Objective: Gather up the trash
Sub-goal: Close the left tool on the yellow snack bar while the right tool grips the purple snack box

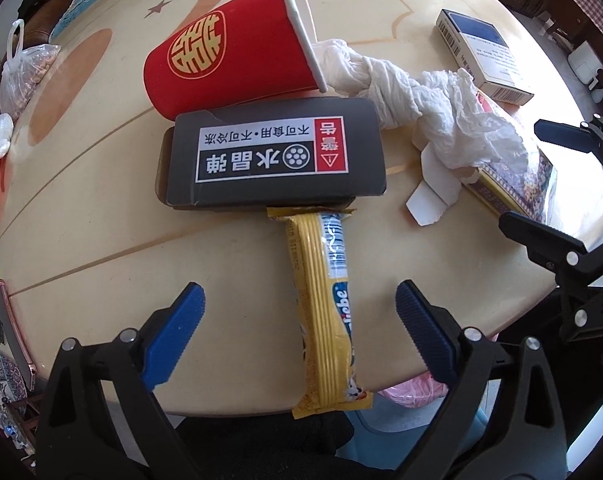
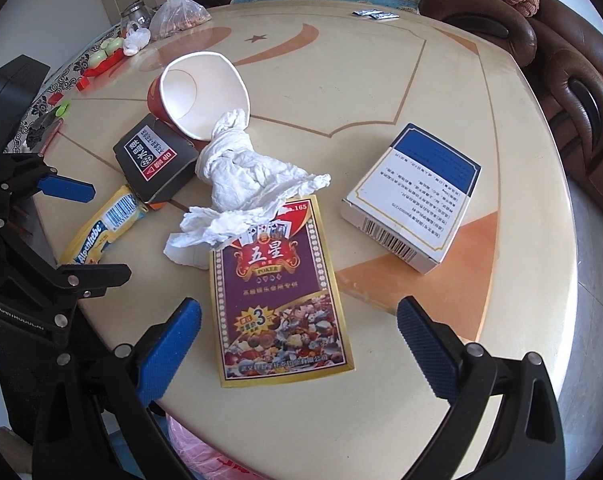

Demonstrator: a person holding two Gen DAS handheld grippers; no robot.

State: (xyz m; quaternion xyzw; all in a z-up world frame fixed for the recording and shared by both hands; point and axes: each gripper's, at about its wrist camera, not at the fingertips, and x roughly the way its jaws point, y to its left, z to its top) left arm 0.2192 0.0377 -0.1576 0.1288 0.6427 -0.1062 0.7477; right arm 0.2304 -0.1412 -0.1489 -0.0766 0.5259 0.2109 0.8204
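Round cream table (image 2: pixel 381 88) with orange inlay, bearing a loose cluster of trash near its front edge. Item: red paper cup (image 1: pixel 229 48), lying on its side, mouth turned toward the crumpled white tissue (image 1: pixel 429 116) that trails from its rim. Item: dark grey carton (image 1: pixel 273 152) with a warning label, flat, touching the cup and pinning one end of the yellow candy wrapper (image 1: pixel 325 300); the wrapper's other end overhangs the table edge, which leaves it the readiest piece to seize. Item: flattened playing-card box (image 2: pixel 281 296), purple and gold, partly under the tissue. Item: blue-and-white box (image 2: pixel 413 196), set apart to the right. Left tongs (image 1: pixel 299 330): released, jaws spread wide, straddling the wrapper without touching it, a placement that suggests the wrapper as first pick. Right tongs (image 2: pixel 299 340): likewise released and empty, jaws either side of the card box's near end. Below the table edge, a pink bag (image 2: pixel 205 448) shows, presumably the receptacle. Far side: a knotted plastic bag (image 2: pixel 177 12) and small oddments, apparently not part of the lot.
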